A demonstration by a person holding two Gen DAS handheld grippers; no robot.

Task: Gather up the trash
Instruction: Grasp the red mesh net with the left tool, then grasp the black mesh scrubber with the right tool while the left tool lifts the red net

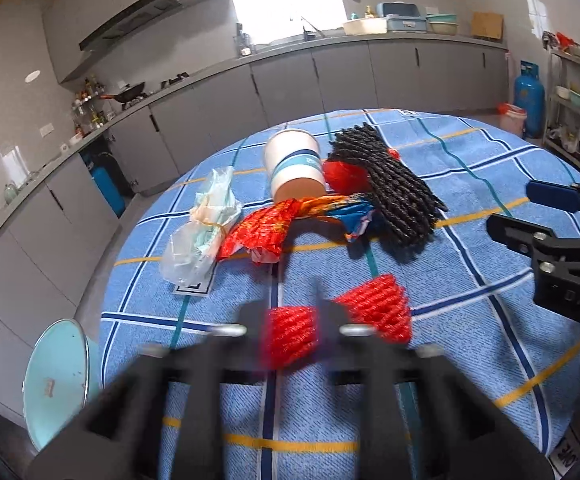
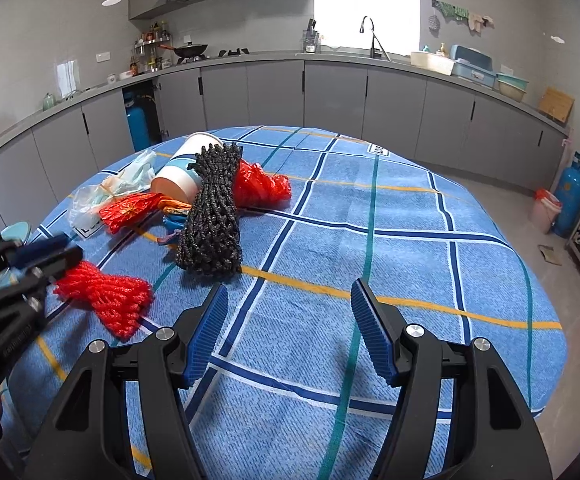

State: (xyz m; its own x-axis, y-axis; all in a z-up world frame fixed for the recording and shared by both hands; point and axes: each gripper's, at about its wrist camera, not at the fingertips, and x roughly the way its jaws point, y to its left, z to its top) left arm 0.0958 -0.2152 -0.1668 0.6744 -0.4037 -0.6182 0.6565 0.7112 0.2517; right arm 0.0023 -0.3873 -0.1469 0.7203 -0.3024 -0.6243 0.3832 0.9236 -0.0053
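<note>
- Red net (image 1: 290,336) lies on the table (image 1: 490,360) between the left gripper (image 1: 290,330) jaws; whether it is pinched cannot be told (blurred).
- Right gripper (image 2: 286,332) is held wide, empty.
- Cup (image 1: 296,170), wrappers (image 1: 262,228) and black net (image 1: 394,188) are left uncollected.

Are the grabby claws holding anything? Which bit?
The left gripper looks pinched on one end of the red foam net, though it is blurry. The right gripper is open and holds nothing.
</note>
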